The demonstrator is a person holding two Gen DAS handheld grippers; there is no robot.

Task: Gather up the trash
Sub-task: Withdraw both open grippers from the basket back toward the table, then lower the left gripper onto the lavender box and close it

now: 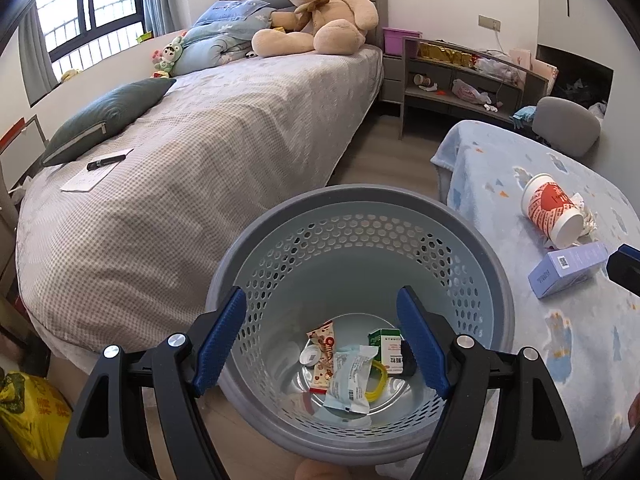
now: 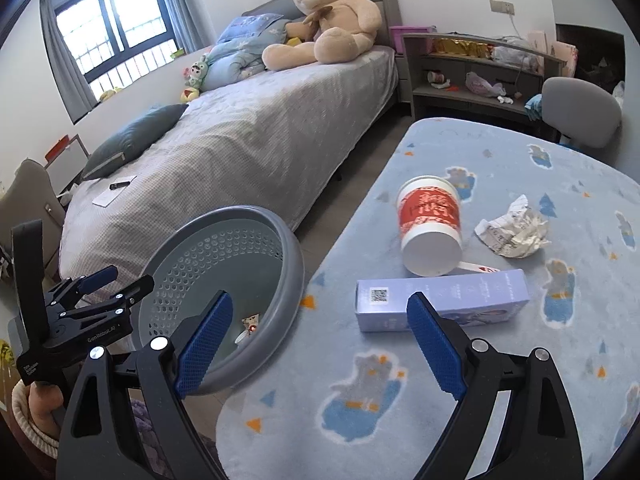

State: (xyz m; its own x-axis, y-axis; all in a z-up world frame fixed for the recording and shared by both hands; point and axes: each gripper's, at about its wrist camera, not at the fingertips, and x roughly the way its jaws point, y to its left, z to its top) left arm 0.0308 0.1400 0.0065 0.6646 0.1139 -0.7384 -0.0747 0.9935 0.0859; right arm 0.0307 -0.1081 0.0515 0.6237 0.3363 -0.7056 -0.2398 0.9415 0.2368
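While the left gripper hangs over the gray perforated bin, jaws spread wide and holding nothing, the left wrist view looks straight down inside: wrappers and a small green-white box lie on the bin's bottom. Bin sits on the floor between the bed and the blanket-covered table.

Right wrist view: right gripper is over the table edge, jaws wide, empty. On the table just ahead are a lilac carton, a red-white paper cup on its side touching the carton, and crumpled paper near the cup.
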